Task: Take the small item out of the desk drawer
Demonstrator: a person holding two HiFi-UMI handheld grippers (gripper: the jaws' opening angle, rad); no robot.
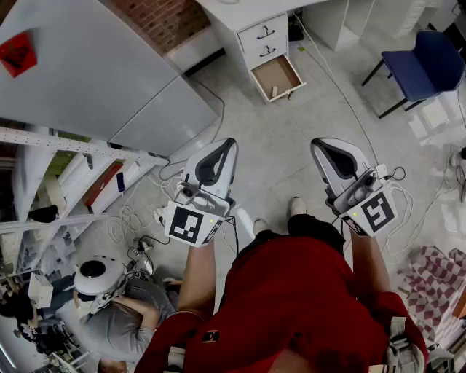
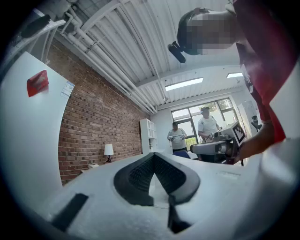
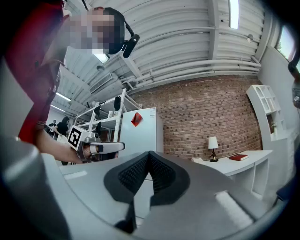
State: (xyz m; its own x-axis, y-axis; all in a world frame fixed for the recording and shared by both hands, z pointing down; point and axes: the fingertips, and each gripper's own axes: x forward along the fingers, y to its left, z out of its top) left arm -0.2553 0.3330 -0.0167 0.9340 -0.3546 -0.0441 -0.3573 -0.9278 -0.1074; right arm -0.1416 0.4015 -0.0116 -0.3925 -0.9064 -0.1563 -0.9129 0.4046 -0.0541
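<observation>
A white desk (image 1: 240,11) stands at the top of the head view, its lowest drawer (image 1: 277,75) pulled open over the floor. A small pale item (image 1: 274,91) lies at the drawer's front edge. Both grippers are held at waist height, well short of the desk and pointing towards it. My left gripper (image 1: 224,144) is shut with nothing in it, its black pads meeting at the tip (image 2: 153,157). My right gripper (image 1: 320,144) is shut and empty too, its pads closed together (image 3: 149,154). Each gripper view looks up at the ceiling and a brick wall.
A blue chair (image 1: 419,62) stands at the right of the desk. A big grey cabinet (image 1: 95,73) and metal shelving (image 1: 65,146) fill the left. Cables (image 1: 342,87) run over the floor. A person in grey (image 1: 124,320) sits low at the left.
</observation>
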